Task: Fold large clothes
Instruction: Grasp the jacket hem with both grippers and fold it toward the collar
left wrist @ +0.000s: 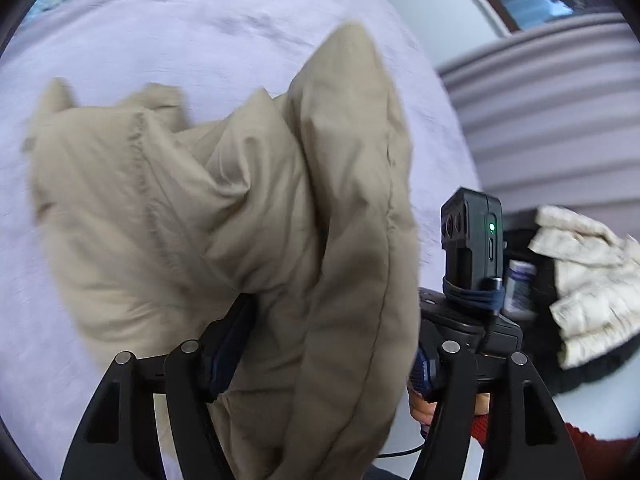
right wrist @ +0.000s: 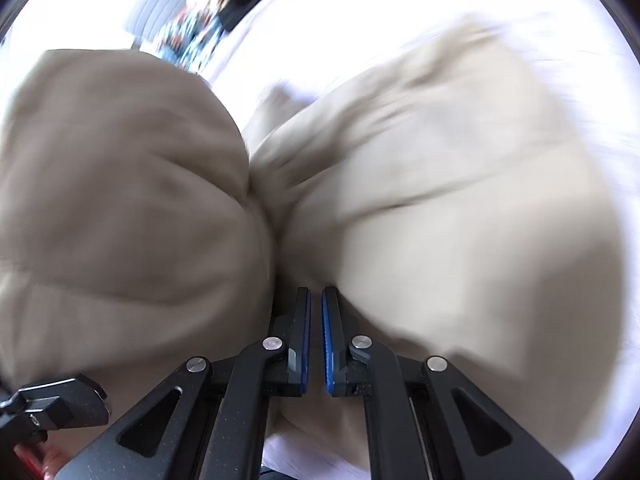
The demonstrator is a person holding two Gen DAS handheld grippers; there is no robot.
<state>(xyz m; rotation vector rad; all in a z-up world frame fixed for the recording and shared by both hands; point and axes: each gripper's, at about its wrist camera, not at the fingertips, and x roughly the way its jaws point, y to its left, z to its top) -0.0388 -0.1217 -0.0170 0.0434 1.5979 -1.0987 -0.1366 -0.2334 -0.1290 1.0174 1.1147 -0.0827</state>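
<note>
**Beige padded jacket mid-fold, still bunched and lifted off the bed**

Left wrist view: a beige quilted padded jacket (left wrist: 224, 208) hangs in heavy folds over a pale lilac bedsheet (left wrist: 192, 32), running from about ten o'clock in the picture down to six o'clock. The left gripper (left wrist: 324, 364) has its jaws spread wide. A thick padded fold of the jacket passes between them; the left finger lies against the cloth, while the right finger stands clear of it at about four o'clock, so nothing is pinched here. Just beyond that finger, at three o'clock, sits the black body of the right-hand tool with its small camera (left wrist: 472, 236) and a green light. A cream quilted garment (left wrist: 588, 280) lies heaped at the right edge, apart from the work.

Right wrist view: this picture is blurred. The right gripper (right wrist: 316, 340) has its blue-lined jaws nearly pressed together, with only a thin slit left. The jacket swells up on both sides, a darker lobe at nine o'clock and a lighter one at two o'clock, meeting in a crease right above the tips at twelve o'clock. Whether a thin layer is nipped at the tips I cannot tell.

By my judgement the fold is early: no flat, squared layers yet, and smoothing and halving remain
</note>
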